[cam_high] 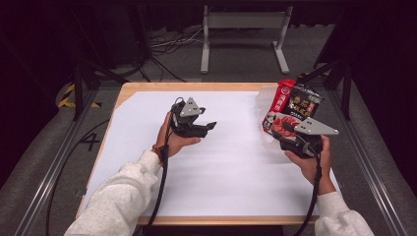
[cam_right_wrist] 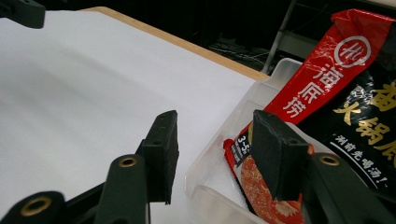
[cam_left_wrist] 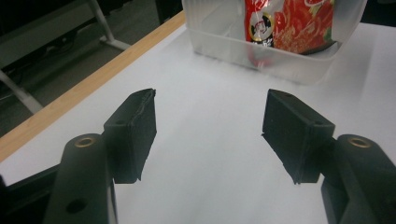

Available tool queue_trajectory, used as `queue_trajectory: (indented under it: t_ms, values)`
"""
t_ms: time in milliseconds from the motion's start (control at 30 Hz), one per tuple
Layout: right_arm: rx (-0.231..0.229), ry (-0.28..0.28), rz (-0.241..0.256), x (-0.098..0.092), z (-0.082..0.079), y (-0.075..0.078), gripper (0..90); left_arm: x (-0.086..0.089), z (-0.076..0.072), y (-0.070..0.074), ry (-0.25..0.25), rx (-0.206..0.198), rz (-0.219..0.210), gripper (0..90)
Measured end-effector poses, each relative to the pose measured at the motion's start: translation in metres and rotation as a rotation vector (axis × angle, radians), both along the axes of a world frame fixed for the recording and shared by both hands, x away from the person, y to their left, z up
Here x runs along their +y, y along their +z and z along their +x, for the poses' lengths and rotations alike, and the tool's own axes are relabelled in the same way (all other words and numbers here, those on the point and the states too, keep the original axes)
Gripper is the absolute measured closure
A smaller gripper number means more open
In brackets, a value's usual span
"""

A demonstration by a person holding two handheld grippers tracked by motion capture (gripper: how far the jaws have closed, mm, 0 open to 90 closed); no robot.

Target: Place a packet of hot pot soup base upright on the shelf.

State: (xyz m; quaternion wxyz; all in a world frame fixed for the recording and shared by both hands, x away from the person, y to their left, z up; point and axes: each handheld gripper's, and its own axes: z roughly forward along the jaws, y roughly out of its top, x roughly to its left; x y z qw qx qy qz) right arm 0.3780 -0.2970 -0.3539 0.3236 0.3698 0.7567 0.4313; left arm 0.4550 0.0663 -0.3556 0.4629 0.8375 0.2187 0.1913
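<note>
- straddling the near wall of the clear bin (cam_right_wrist: 219,154), the right gripper (cam_right_wrist: 215,149) has jaws spread: one outside, one inside by the red-black packet (cam_right_wrist: 327,93); likely lining up a grasp.
- packet stands propped inside the bin, at the table's right edge.
- left gripper (cam_high: 189,120) hovers well left of the bin, jaws spread, empty, aimed toward it.

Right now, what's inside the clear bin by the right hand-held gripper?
The clear bin holds a red-and-black food packet standing tilted, its top sticking out above the rim. The packet and the frosted walls hide the bin's floor beneath it, so anything else there can't be told.
</note>
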Motion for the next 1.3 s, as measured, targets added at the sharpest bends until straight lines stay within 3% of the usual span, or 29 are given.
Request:
queue_trajectory:
  t_ms: [233,700,1167,1300]
  values:
    - [0.011,0.005,-0.015,0.001,-0.002,-0.002,49.1,0.02,-0.012,-0.01,0.015,-0.007,0.018,34.8]
    - [0.033,0.026,-0.073,-0.001,-0.012,-0.006,44.0,0.057,-0.038,-0.019,0.056,-0.031,0.118,29.4]
    - [0.046,0.052,-0.135,-0.004,-0.026,-0.014,39.6,0.1,-0.064,-0.03,0.11,-0.036,0.153,26.2]
    - [0.052,0.053,-0.154,-0.005,-0.029,-0.018,37.3,0.112,-0.07,-0.033,0.131,-0.038,0.143,25.4]
